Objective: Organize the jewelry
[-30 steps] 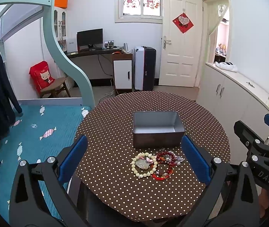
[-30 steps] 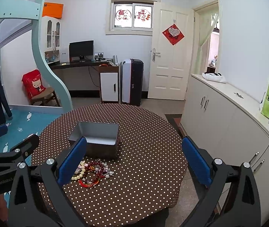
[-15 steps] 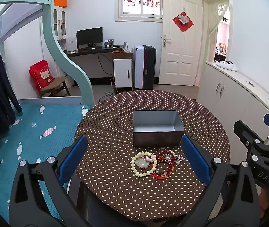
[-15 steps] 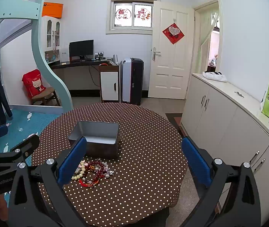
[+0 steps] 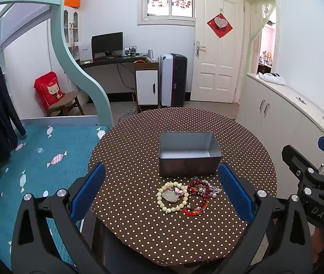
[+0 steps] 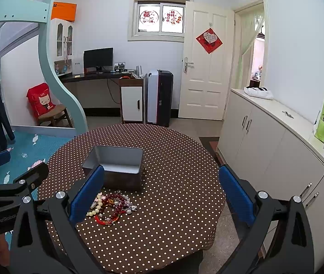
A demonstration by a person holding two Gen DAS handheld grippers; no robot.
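A small heap of jewelry lies on the round polka-dot table [image 5: 139, 233]: a cream bead bracelet [image 5: 173, 196], a dark red bead bracelet [image 5: 199, 188] and a red cord bracelet [image 5: 195, 210]. Just behind them stands an open grey metal tin [image 5: 189, 156], with nothing visible inside. My left gripper [image 5: 162, 193] hovers open above the table's near edge, with the jewelry between its blue pads. My right gripper [image 6: 160, 194] is open too, held to the right of the jewelry pile [image 6: 113, 206] and tin [image 6: 114, 166]. Each gripper shows at the edge of the other's view.
A teal bed [image 5: 32, 159] lies close on the table's left. White cabinets with a counter [image 6: 276, 141] run along the right wall. Beyond the table are a desk [image 5: 116, 60], a suitcase [image 5: 173, 80] and a closed door [image 5: 216, 61].
Both views have shifted only slightly; the table and jewelry sit a little lower and nearer in the left wrist view. Nothing was taken hold of or moved.
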